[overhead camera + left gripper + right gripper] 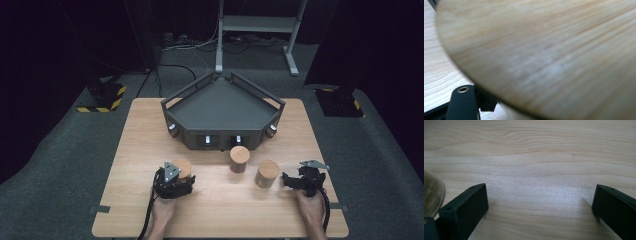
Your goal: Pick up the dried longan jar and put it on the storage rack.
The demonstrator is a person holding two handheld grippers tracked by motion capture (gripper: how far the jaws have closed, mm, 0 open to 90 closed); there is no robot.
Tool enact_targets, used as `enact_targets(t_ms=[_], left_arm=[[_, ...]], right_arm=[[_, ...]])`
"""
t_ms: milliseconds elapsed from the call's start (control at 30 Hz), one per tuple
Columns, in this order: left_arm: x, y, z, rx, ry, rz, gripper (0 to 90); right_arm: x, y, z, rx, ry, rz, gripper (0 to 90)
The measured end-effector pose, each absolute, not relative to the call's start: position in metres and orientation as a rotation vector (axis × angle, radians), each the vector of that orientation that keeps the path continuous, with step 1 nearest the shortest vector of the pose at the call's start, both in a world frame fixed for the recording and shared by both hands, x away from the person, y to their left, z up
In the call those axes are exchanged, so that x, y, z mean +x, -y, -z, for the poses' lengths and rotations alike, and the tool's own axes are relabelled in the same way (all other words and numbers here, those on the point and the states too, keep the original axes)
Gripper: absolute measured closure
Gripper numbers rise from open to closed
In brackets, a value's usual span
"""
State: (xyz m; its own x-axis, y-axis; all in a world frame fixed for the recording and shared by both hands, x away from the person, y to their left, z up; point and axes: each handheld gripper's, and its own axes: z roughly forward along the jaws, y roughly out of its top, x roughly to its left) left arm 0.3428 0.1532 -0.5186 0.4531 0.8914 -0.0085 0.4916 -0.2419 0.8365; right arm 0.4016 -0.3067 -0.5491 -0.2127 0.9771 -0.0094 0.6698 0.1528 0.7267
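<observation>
Three glass jars with round wooden lids stand on the wooden table. My left gripper is shut on the left jar, gripping its body below the lid. In the left gripper view the jar's wooden lid looms close, with one black fingertip beside the glass. The middle jar stands free. My right gripper rests open on the table just right of the right jar. Bare wood lies between the fingers of the right gripper, and the right jar's glass wall sits at the left edge.
A dark five-sided tray with low walls sits at the back middle of the table, just behind the jars. Beyond the table are a grey carpet, cables and a metal stand. Open tabletop lies in front of the jars.
</observation>
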Motion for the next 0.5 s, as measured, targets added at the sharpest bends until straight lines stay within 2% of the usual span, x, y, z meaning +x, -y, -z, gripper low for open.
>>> enact_targets(t_ms=[500], left_arm=[[0.345,-0.152,0.508,1.911,-1.159,-0.582,26.1]], right_arm=[[0.402,0.307,0.549,1.562,-1.949,-0.831,0.0]])
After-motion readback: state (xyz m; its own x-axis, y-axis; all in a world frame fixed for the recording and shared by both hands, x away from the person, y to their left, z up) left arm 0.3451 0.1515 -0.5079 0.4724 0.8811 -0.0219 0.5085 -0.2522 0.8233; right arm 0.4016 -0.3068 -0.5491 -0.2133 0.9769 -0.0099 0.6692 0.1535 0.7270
